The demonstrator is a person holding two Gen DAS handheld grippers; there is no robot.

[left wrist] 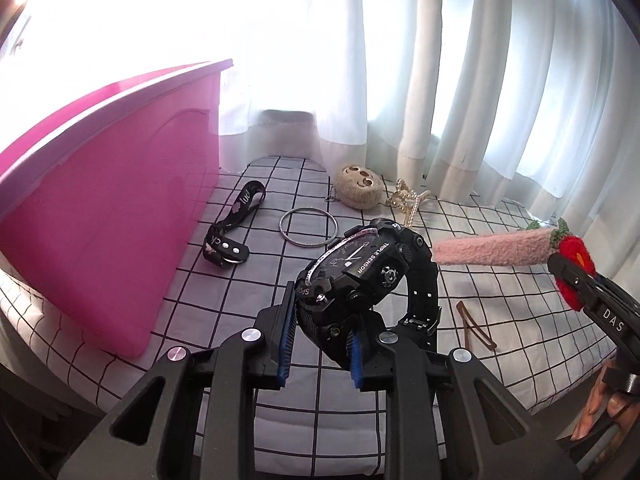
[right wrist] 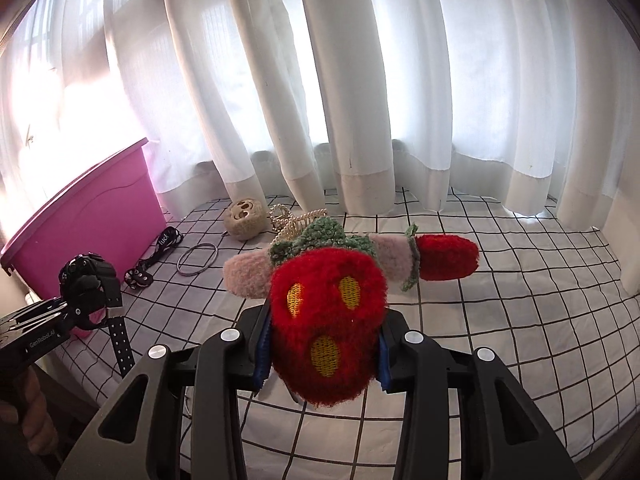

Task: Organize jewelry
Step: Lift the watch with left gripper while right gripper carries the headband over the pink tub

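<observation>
- Left wrist view, nearest: the left gripper (left wrist: 320, 344) has its blue-padded jaws pinching a chunky black sports wristwatch (left wrist: 356, 276), lifted clear of the white bedsheet with a black grid pattern (left wrist: 248, 292); the watch strap hangs loose below the case.
- Right wrist view, nearest: the right gripper (right wrist: 322, 354) has its jaws pressed onto the red fuzzy strawberry end of a pink knitted hair clip with green crochet leaves (right wrist: 324, 320), also held above the sheet; a second red strawberry sits at its far end.
- Just beyond the watch, a thin brown snap hair clip (left wrist: 474, 326) lies flat on the sheet.
- Farther on, a plain silver bangle (left wrist: 308, 227) lies flat, with a black printed strap with metal snaps (left wrist: 232, 228) to its left.
- Left of these stands a large pink plastic storage bin (left wrist: 108, 208), its side facing the camera.
- Near the curtain hem rest a round beige woven pouch (left wrist: 359, 187) and a pearl-studded claw clip (left wrist: 406, 200), side by side.
- White pleated curtains (right wrist: 360, 80) close off the back, brightly backlit.
</observation>
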